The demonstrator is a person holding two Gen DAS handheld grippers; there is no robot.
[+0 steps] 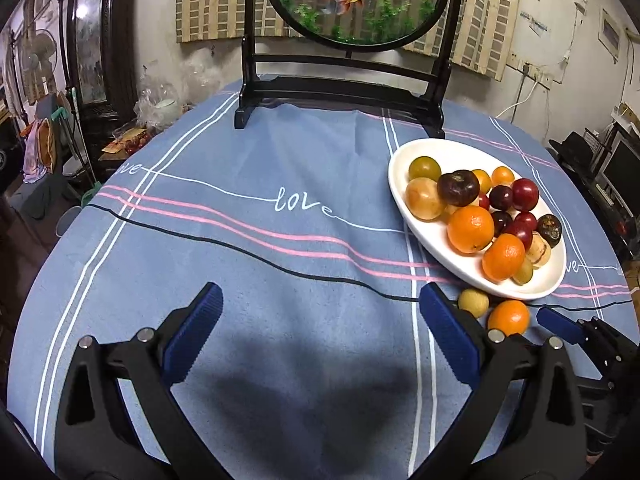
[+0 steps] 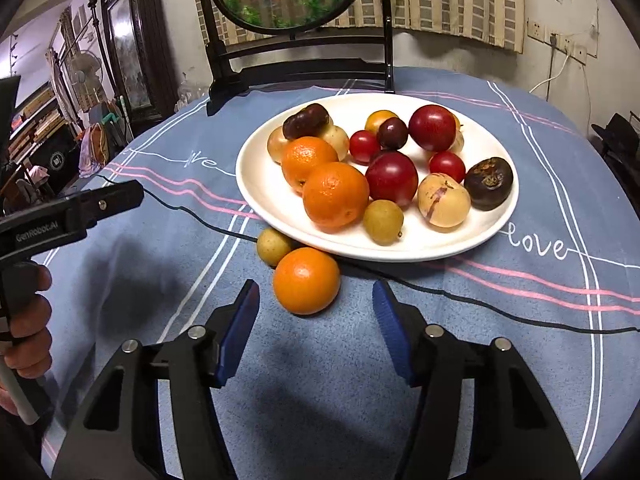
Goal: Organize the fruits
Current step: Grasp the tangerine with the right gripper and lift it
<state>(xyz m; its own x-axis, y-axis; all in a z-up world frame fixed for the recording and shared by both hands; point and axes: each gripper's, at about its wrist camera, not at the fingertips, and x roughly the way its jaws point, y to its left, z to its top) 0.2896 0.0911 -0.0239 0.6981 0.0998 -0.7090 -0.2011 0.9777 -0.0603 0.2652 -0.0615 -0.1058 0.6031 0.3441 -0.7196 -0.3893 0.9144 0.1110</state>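
Both grippers — left [image 1: 320,320], right [image 2: 316,312] — gaped empty; an orange [image 2: 306,281] lay beside the plate [image 2: 256,184].

On white oval plate [image 2: 256,184]: piled mixed fruits [image 2: 392,160].
Before plate: loose orange mandarin [image 2: 306,280], small yellow-green round fruit [image 2: 274,246] touching its rim.
Behind plate: black wooden stand [image 2: 296,68].

The blue tablecloth [image 1: 280,248] on the worktop carries the word "love" [image 1: 303,203] in white script along a white line; it repeats near the right edge [image 2: 536,245]. The left claw's black body [image 2: 68,216] reads "GenRobot.AI" [image 2: 37,233].
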